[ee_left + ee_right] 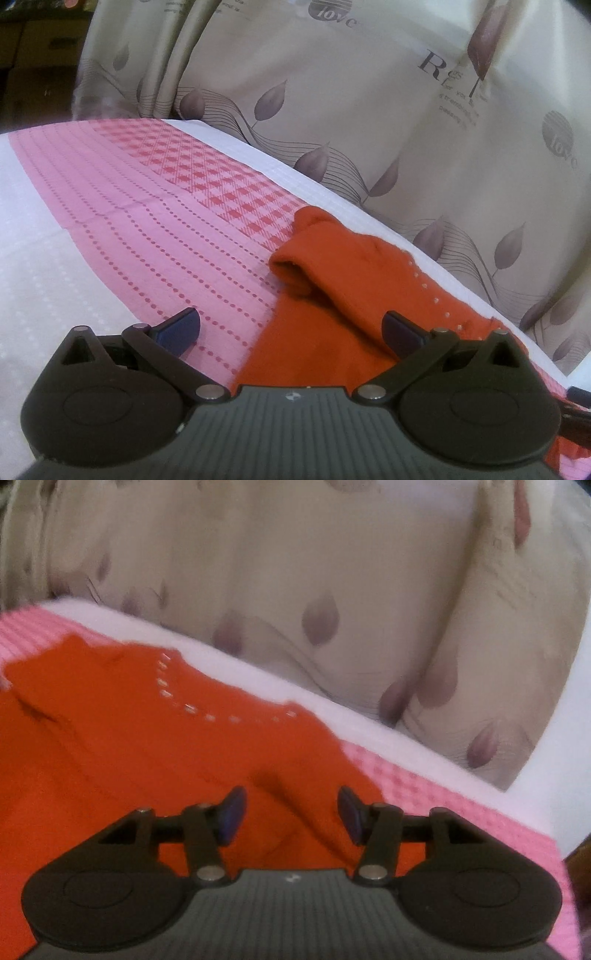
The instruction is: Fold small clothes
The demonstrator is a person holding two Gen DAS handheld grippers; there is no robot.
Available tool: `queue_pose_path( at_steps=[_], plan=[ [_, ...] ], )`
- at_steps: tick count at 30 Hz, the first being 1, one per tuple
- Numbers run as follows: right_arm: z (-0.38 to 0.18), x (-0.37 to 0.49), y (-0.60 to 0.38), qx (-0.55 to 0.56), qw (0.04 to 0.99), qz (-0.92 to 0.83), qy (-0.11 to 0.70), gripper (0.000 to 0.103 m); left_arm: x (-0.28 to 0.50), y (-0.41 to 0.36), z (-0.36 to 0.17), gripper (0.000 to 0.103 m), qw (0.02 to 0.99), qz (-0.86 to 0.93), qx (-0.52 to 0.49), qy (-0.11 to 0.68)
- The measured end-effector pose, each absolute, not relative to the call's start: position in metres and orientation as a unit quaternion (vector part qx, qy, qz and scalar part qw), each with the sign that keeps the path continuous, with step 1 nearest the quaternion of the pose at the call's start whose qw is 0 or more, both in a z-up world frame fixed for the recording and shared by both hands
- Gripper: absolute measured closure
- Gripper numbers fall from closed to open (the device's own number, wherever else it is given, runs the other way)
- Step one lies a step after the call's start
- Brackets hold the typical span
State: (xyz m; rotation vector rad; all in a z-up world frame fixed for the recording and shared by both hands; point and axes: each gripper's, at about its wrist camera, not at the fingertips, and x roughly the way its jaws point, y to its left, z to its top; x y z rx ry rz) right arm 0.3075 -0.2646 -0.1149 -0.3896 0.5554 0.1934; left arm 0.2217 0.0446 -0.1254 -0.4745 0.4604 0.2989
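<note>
Orange knitted garment (332, 295) with pale studs lies on the pink patterned cloth (129, 206). The left gripper (291, 328) gapes wide above its edge; the right gripper (291, 812) stands parted over it, gripping nothing.

We see the small garment (354, 280) lying flat on the cloth (147, 206) that covers the counter (44, 266), near the counter's far edge. Behind that edge hangs a curtain (369, 96). From the left wrist, the garment lies to the right with its sleeve (295, 266) folded over it; cloth spreads left. From the right wrist, the garment (155, 738) lies left, cloth (443, 805) right.
</note>
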Motion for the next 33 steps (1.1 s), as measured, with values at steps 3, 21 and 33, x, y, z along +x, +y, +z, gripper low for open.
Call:
queue_pose_path(
  at_steps=[3, 21, 33],
  plan=[
    [-0.128, 0.33, -0.267, -0.205, 0.927, 0.091, 0.3, 0.05, 0.222, 0.044, -0.125, 0.0, 0.936, 0.144, -0.23, 0.227],
    [-0.05, 0.344, -0.255, 0.118, 0.948, 0.184, 0.232, 0.092, 0.218, 0.054, -0.123, 0.0, 0.926, 0.174, -0.262, 0.208],
    [-0.068, 0.365, -0.108, 0.119, 0.916, 0.286, 0.255, 0.092, 0.217, 0.06, -0.123, 0.0, 0.922, 0.182, -0.277, 0.2]
  ],
)
